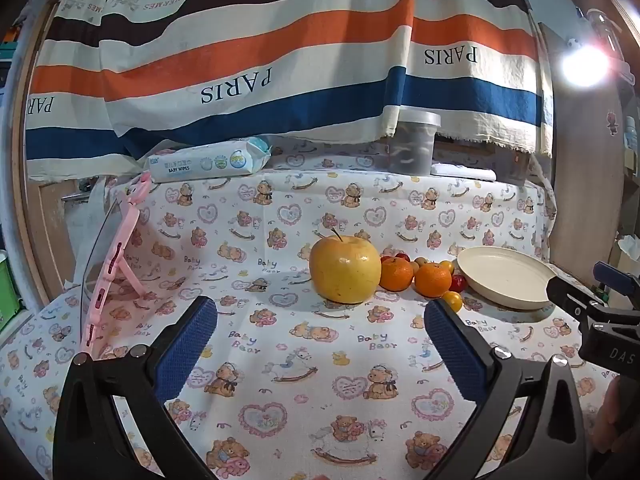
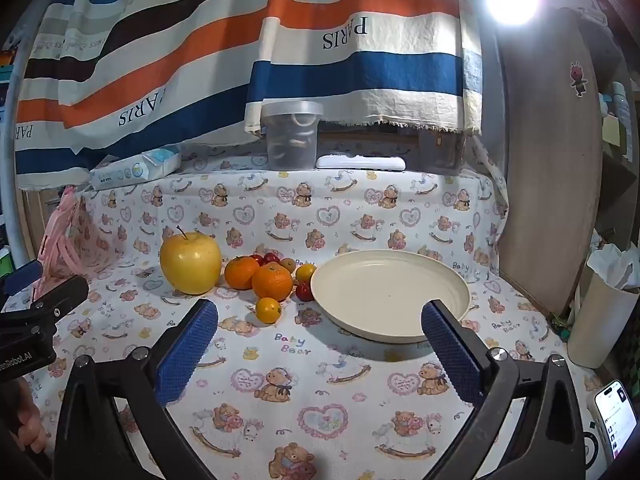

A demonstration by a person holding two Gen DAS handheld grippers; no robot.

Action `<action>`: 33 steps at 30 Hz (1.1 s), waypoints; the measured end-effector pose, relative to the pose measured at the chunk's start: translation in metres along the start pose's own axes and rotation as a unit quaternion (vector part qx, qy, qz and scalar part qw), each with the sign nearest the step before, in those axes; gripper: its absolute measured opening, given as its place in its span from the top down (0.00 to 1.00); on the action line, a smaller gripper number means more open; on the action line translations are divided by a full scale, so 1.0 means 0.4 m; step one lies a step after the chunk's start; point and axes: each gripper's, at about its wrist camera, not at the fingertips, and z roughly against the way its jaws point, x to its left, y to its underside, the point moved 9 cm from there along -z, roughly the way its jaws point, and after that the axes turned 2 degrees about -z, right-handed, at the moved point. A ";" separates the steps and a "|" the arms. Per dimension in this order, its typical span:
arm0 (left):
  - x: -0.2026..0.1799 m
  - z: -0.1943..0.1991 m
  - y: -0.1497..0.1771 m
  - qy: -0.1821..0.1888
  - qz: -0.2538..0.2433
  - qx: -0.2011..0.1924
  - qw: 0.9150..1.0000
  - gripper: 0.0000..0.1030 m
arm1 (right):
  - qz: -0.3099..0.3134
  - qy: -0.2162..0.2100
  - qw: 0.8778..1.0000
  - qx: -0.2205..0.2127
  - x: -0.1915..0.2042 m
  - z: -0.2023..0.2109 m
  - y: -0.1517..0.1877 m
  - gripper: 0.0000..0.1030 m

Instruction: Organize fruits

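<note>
Right wrist view: both grippers (image 2: 319, 322) (image 1: 320, 318) wide open, empty; apple (image 2: 191, 263), oranges (image 2: 272, 281) beside plate (image 2: 390, 294); tub (image 2: 293, 136), wipes (image 1: 208, 161) behind.

Left gripper (image 1: 321, 314): black angular frame, jaws faced with blue knurled pads (image 1: 188, 344), round silver screw heads set at finger bases. Right gripper (image 2: 319, 316): same build, black frame, blue textured pads (image 2: 188, 346), silver screws. White lettering printed on each black housing, only partly legible.
</note>
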 end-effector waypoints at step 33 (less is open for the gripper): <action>0.000 0.000 0.001 -0.001 0.000 0.002 1.000 0.00 | 0.002 0.001 1.000 0.003 -0.003 -0.002 0.003 0.00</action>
